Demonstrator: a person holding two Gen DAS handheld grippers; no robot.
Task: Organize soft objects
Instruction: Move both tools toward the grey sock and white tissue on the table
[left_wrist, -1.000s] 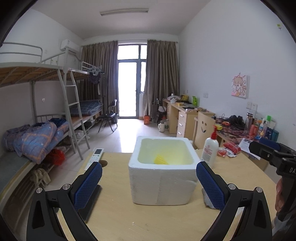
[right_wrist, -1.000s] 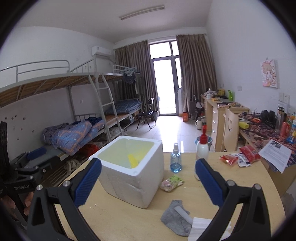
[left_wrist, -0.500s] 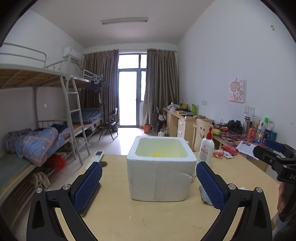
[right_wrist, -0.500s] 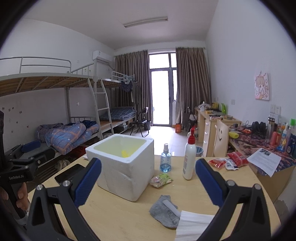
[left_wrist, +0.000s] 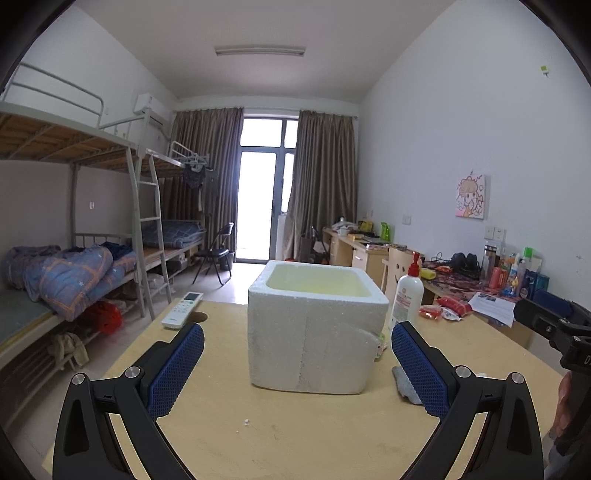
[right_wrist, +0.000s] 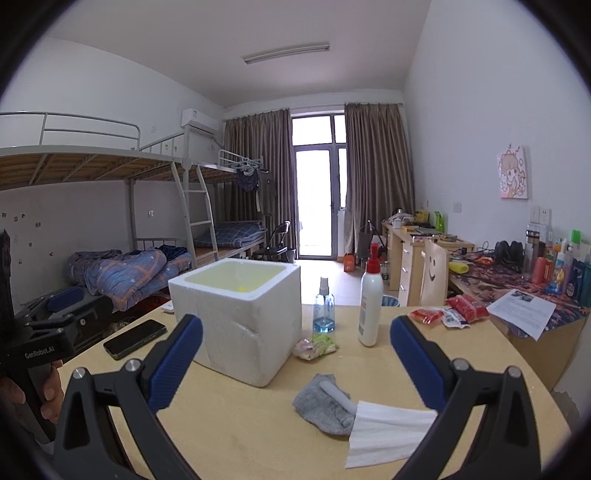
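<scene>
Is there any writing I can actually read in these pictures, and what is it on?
"GenRobot.AI": on the left gripper's black body, as the right wrist view shows it.
"DA", cut off at the picture's edge: on the right gripper's body, in the left wrist view.
Pump bottle label: print too small to read.
Printed sheet: too blurred to read.
Remote: too small to read.
Red packets: unreadable.

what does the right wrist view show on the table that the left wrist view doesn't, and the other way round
Only the right wrist view shows the black phone, the blue spray bottle, the white tissue and the whole grey sock. Only the left wrist view shows the white remote control. Both show the white foam box, the red-capped pump bottle, the red snack packets and the wooden table. Both grippers are open and empty.
</scene>
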